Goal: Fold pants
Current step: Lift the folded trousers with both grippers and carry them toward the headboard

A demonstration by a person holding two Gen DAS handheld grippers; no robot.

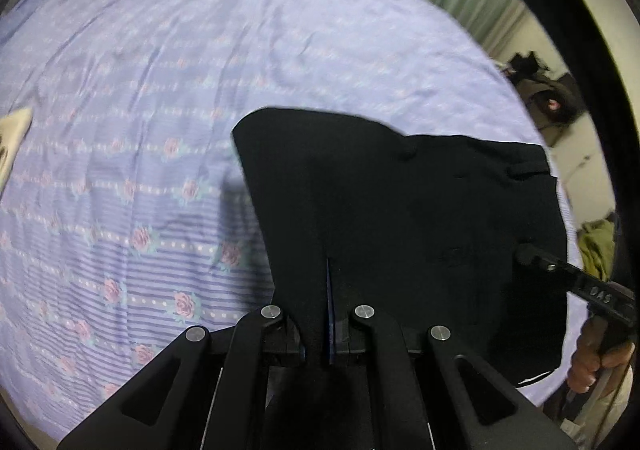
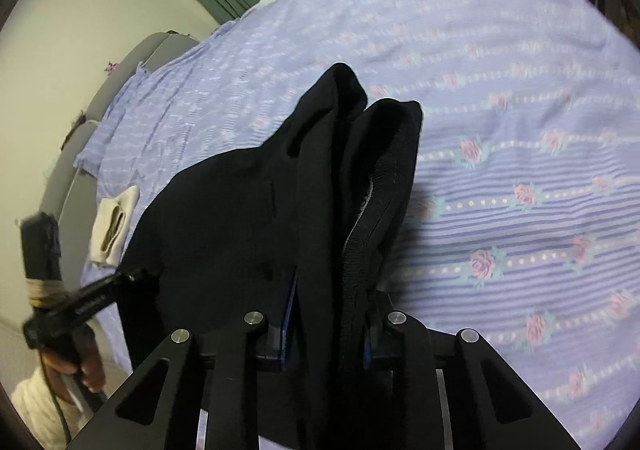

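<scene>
We're holding the black pants (image 1: 384, 217) up over the floral bedsheet (image 1: 140, 97), fabric spreading away from us. Left gripper (image 1: 326, 314) is pinching one edge, jaws nearly together. Right gripper (image 2: 326, 314) is clamping a bunched, thicker fold, reaching forward.

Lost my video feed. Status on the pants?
Left gripper and right gripper both shut on black pants. Pants lifted over floral bedsheet. Small cream cloth beside, not obstructing.
</scene>
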